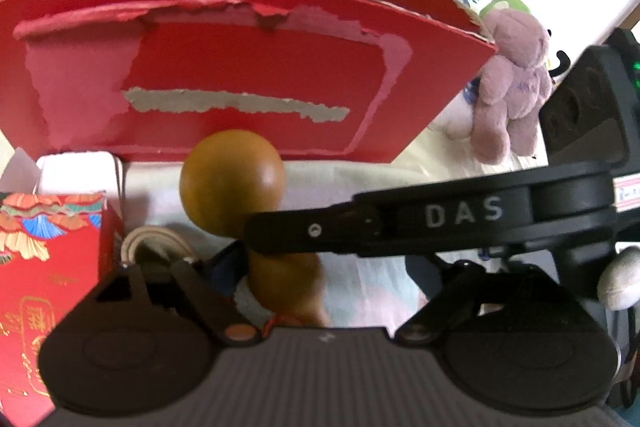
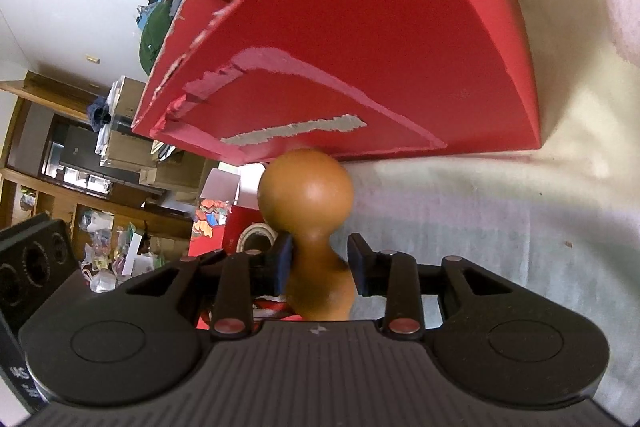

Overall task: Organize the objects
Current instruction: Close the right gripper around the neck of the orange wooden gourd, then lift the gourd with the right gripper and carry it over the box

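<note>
Gourd sits mid-frame between my right tool's pads: left pad touching its neck, right pad apart, so nothing grips it. Left tool is spread wide. Red box fills the upper frame, presumably its destination.

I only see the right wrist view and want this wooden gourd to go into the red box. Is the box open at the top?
Observer: Yes. The left wrist view shows the red box open at the top, with something round and pale-rimmed peeking over the front wall near its right end.
Operator: Anything beside the box on that side?
Observer: A purple plush toy sits against its right corner.
Operator: And the left tongs?
Observer: The left tongs are open wide, aimed at the box front, with the gourd ahead of them.
</note>
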Tool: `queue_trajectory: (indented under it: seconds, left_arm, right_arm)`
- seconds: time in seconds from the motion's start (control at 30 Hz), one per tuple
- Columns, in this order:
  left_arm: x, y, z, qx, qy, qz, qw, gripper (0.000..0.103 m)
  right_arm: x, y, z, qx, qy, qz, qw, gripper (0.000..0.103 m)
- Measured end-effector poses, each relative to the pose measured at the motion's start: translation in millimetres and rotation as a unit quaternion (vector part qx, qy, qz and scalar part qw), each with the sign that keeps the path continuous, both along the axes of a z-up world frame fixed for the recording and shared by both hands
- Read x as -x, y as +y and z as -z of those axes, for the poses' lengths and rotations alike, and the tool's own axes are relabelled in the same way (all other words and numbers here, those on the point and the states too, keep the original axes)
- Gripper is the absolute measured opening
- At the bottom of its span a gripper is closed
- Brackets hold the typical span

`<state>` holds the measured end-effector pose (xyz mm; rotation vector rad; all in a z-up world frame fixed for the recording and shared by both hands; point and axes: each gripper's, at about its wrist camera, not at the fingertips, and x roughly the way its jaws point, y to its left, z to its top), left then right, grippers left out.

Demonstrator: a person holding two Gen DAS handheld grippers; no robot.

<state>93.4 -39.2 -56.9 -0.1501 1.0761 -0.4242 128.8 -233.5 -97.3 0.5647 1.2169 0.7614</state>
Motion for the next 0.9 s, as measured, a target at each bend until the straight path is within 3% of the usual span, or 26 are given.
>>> queue_trajectory:
  seconds: [0.03, 0.07, 0.1, 0.13, 0.57, 0.9]
  left_arm:
    - [1, 1, 0, -0.003, -0.001, 0.001, 1.0000, 0.084]
    - [1, 1, -1, -0.006, -0.001, 0.002, 1.0000, 0.079]
    - [2, 2, -2, -0.006, -0.001, 0.000, 1.0000, 0.067]
    - [1, 4, -3, -0.007, 0.001, -0.002, 1.0000, 0.066]
    - [7, -7, -4, -0.031, -0.013, 0.005, 0.9994, 0.063]
    - [15, -36, -13, -0.018, -0.019, 0.060, 0.9978, 0.063]
  right_arm:
    - [0, 0, 0, -0.002, 0.002, 0.000, 1.000, 0.036]
    - [0, -1, 1, -0.002, 0.004, 0.001, 1.000, 0.038]
    - [0, -1, 1, -0.001, 0.006, 0.002, 1.000, 0.038]
    - [1, -3, 3, -0.003, 0.010, 0.002, 1.000, 0.037]
    - [5, -11, 3, -0.020, 0.008, 0.002, 1.000, 0.037]
    - [19, -47, -8, -0.029, -0.005, 0.029, 0.999, 0.033]
